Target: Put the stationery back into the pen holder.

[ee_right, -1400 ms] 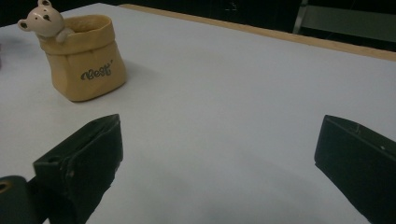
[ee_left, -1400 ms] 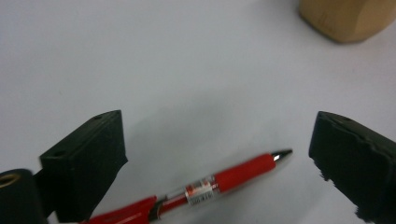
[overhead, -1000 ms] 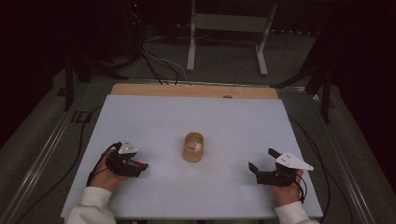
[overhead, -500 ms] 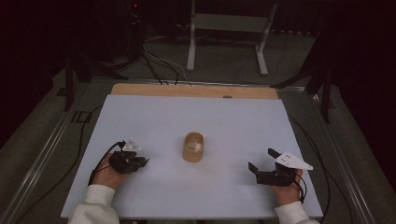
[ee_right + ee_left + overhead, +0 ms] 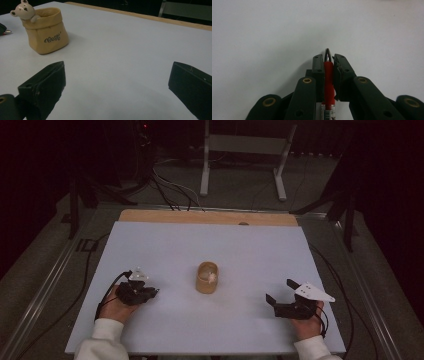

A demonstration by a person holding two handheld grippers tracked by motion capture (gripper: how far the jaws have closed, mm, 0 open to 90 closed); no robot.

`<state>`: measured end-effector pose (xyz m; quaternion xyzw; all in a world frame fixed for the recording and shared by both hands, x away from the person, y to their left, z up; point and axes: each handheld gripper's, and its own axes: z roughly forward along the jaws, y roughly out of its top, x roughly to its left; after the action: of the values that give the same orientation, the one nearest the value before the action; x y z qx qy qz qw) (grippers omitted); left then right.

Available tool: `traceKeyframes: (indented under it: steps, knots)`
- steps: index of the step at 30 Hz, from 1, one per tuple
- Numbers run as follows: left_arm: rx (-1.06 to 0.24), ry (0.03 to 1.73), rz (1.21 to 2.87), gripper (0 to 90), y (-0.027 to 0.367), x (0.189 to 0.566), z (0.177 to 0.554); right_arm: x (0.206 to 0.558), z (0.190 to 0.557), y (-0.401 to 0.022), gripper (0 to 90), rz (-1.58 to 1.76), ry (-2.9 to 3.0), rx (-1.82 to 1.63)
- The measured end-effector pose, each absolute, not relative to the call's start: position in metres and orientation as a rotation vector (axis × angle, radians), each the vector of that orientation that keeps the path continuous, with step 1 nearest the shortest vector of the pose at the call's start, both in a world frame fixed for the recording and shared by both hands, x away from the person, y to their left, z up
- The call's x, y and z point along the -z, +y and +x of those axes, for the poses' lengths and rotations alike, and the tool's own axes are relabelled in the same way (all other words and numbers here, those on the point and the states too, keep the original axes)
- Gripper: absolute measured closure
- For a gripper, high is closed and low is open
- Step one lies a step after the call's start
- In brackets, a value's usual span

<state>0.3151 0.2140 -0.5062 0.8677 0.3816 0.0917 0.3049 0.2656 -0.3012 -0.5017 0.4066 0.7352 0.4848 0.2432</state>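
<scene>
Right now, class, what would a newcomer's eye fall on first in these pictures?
A tan bag-shaped pen holder with a small bear figure peeping over its rim stands mid-table on the white tabletop. Left of it, the left tongs are clamped on a red pen. The right tongs gape wide, holding nothing.

Lone pouch (image 5: 207, 277) mid-table (image 5: 250, 245), open room around

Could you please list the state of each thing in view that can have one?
Left hand-held gripper: shut on the red pen.
Red pen: clamped, tip pointing forward.
Right hand-held gripper: open, nothing between its jaws.
Pen holder: upright on the table.
</scene>
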Motion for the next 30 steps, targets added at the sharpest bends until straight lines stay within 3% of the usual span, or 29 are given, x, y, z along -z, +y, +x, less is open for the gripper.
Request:
traceKeyframes:
  steps: [30]
  knots:
    - [-0.316, 0.934, 2.134, 81.0, 0.191, 0.457, 0.320, 0.501, 0.265, -0.301, 1.7, 1.107, 2.010, -1.328]
